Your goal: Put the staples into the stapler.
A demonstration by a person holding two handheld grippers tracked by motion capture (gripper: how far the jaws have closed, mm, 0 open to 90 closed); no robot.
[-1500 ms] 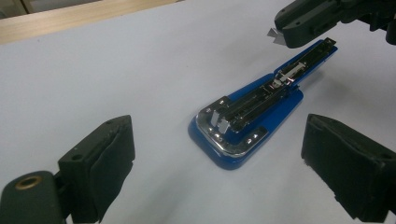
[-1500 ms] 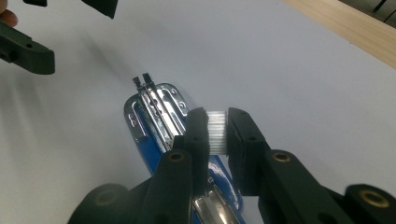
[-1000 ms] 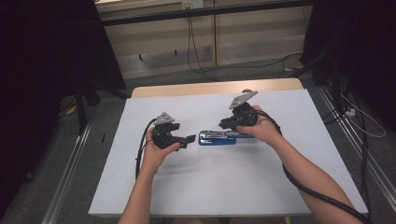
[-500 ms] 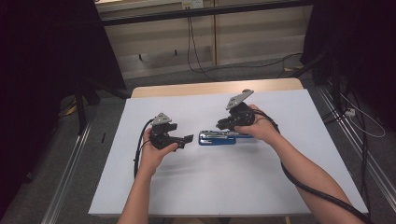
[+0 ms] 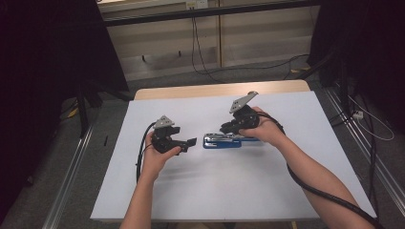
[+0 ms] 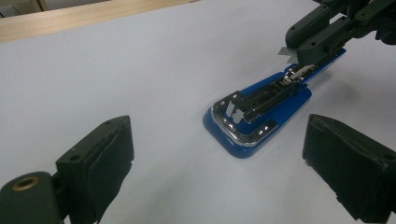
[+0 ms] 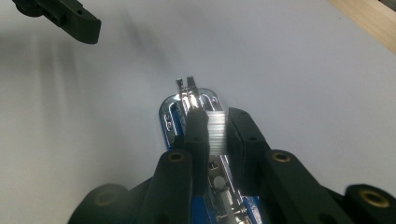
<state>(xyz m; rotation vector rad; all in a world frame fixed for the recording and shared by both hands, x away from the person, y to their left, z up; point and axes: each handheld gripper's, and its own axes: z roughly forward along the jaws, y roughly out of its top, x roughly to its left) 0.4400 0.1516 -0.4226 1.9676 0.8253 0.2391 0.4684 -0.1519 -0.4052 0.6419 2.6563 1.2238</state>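
On the left we see the left gripper [image 5: 190, 142] held just above the white table [image 5: 229, 191], its jaws spread wide and empty, pointing at the blue stapler [image 5: 224, 140] lying near the table's middle. To the right, the right gripper [image 7: 216, 133] hangs over the stapler's open metal channel, its jaws pinched on a strip of staples [image 7: 216, 131].

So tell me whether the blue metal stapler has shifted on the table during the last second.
No. The blue metal stapler lies in the same spot, equally far from the table's wooden far edge in the high view.
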